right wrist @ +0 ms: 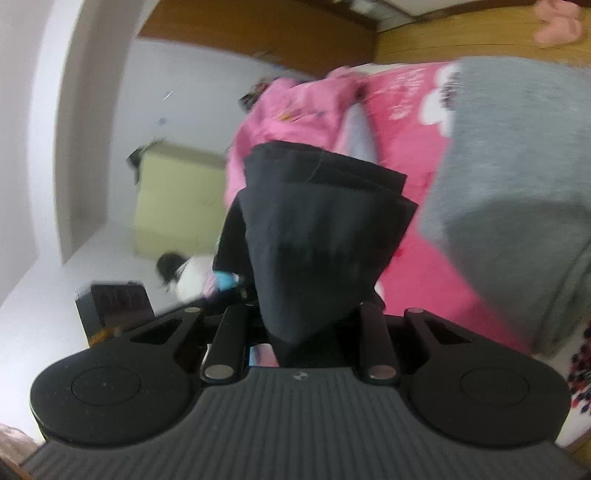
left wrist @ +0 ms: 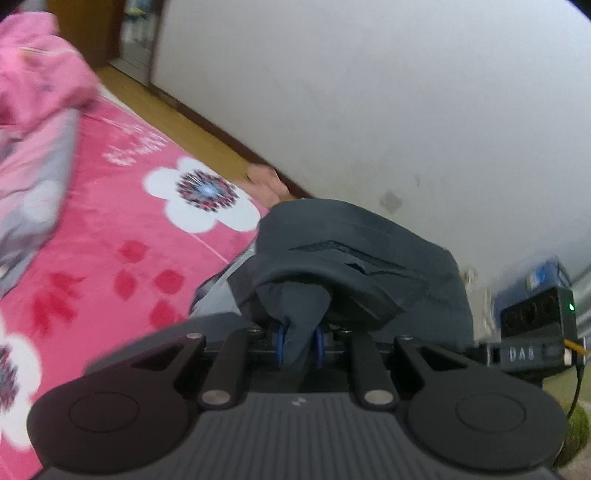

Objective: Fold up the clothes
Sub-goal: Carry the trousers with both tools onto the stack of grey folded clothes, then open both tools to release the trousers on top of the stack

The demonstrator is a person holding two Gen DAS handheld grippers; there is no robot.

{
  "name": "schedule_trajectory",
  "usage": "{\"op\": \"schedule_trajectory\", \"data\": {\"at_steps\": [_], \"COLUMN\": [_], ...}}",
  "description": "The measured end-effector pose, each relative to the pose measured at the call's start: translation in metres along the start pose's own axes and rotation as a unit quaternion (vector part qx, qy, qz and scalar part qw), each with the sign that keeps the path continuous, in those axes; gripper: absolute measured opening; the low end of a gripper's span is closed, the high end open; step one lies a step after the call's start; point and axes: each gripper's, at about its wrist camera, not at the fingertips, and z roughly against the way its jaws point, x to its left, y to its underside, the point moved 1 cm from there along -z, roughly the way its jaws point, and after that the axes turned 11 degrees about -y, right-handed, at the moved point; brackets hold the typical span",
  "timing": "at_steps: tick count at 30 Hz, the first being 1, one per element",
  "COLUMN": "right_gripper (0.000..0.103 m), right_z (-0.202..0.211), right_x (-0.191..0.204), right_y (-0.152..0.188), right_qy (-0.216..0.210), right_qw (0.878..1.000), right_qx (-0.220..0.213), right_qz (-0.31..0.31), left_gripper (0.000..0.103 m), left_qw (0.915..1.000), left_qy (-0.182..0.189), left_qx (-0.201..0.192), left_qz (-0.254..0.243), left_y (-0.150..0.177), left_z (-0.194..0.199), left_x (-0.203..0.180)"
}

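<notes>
While both grippers pinch the dark garment (left wrist: 354,254) up off the pink flowered blanket (left wrist: 122,236), the left gripper (left wrist: 300,345) and right gripper (right wrist: 295,332) should stay level, lowering it toward 10 o'clock.

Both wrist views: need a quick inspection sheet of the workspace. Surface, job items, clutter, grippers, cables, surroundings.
Surface: pink floral blanket, spread out.
Job's things: dark garment, bunched, pinched by both grippers; grey garment beside it, over the blanket.
Clutter: crumpled pink garment at the blanket's far end; pink slippers on the floor.
Grippers: left gripper shut on dark cloth; right gripper shut on dark cloth, fingertips hidden.
Cables: thin cable by a black device.
Surroundings: white wall, wooden floor.
</notes>
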Motion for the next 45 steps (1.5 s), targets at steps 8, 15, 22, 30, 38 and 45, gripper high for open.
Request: {"op": "schedule_trajectory", "data": {"at_steps": [8, 15, 22, 30, 38, 45], "right_gripper": [0.019, 0.019, 0.019, 0.02, 0.033, 0.055], "right_z": [0.009, 0.017, 0.025, 0.045, 0.067, 0.112], "right_x": [-0.086, -0.104, -0.112, -0.117, -0.119, -0.089], "right_y": [-0.039, -0.052, -0.062, -0.068, -0.083, -0.1], "right_qy": [0.059, 0.072, 0.077, 0.11, 0.137, 0.203], "right_qw": [0.995, 0.992, 0.99, 0.988, 0.988, 0.973], "right_qx": [-0.073, -0.098, -0.112, -0.107, -0.075, -0.105], "right_qz": [-0.022, -0.022, -0.023, -0.002, -0.007, 0.027], "left_gripper": [0.016, 0.016, 0.016, 0.025, 0.065, 0.076], "left_qw": [0.9942, 0.9855, 0.9802, 0.9825, 0.9966, 0.9947], "left_qy": [0.028, 0.048, 0.057, 0.047, 0.021, -0.032], "left_qx": [0.065, 0.095, 0.104, 0.08, 0.039, -0.077], "left_qz": [-0.081, -0.131, -0.158, -0.162, -0.069, 0.059], "left_y": [-0.044, -0.072, -0.09, -0.094, -0.095, -0.088], "left_z": [-0.102, -0.156, -0.176, -0.186, -0.163, -0.051], "left_x": [-0.031, -0.057, -0.076, -0.092, -0.076, -0.02]}}
